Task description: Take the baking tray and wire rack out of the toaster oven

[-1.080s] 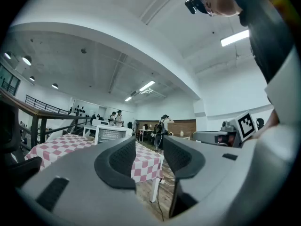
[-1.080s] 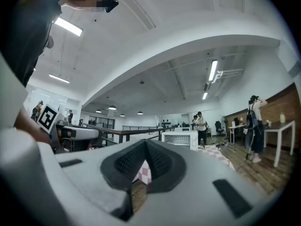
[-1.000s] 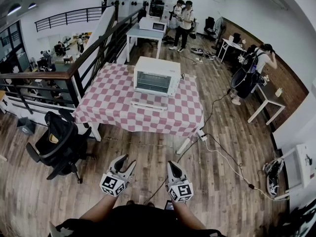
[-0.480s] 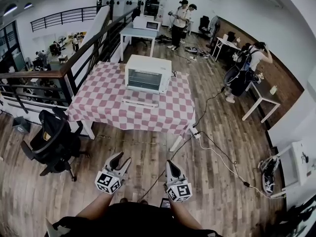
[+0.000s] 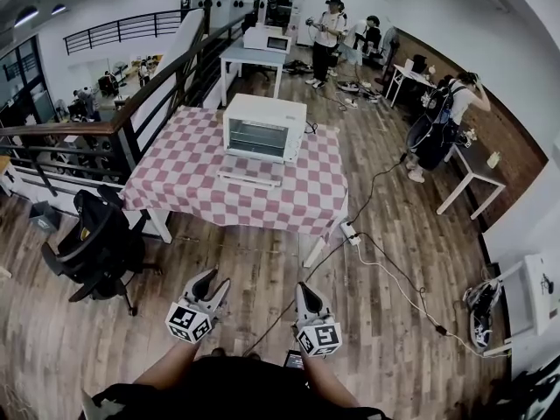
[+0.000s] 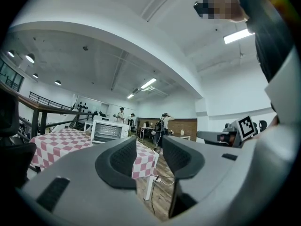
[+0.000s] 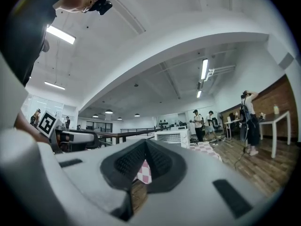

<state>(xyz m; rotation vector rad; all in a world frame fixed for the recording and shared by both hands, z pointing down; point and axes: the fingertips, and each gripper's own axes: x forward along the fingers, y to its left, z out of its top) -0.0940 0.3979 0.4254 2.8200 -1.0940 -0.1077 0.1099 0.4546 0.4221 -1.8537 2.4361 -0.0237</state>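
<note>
Little change, both only drifted sideways, no reach yet: left hand-held gripper point(image 5: 217, 278) spread and empty, right hand-held gripper point(image 5: 302, 289) pressed together, oven point(image 5: 264, 128) well ahead on the surface point(image 5: 188, 178), door point(image 5: 251, 171) down, tray and rack indiscernible.

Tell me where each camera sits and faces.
Head view: on the person's head, looking down at the checkered table with the toaster oven; left gripper, right gripper show.
Left gripper view: rides the left gripper, faces the toaster oven; own jaws apart.
Right gripper view: rides the right gripper, faces likewise; own jaws together.
All share the toaster oven.
</note>
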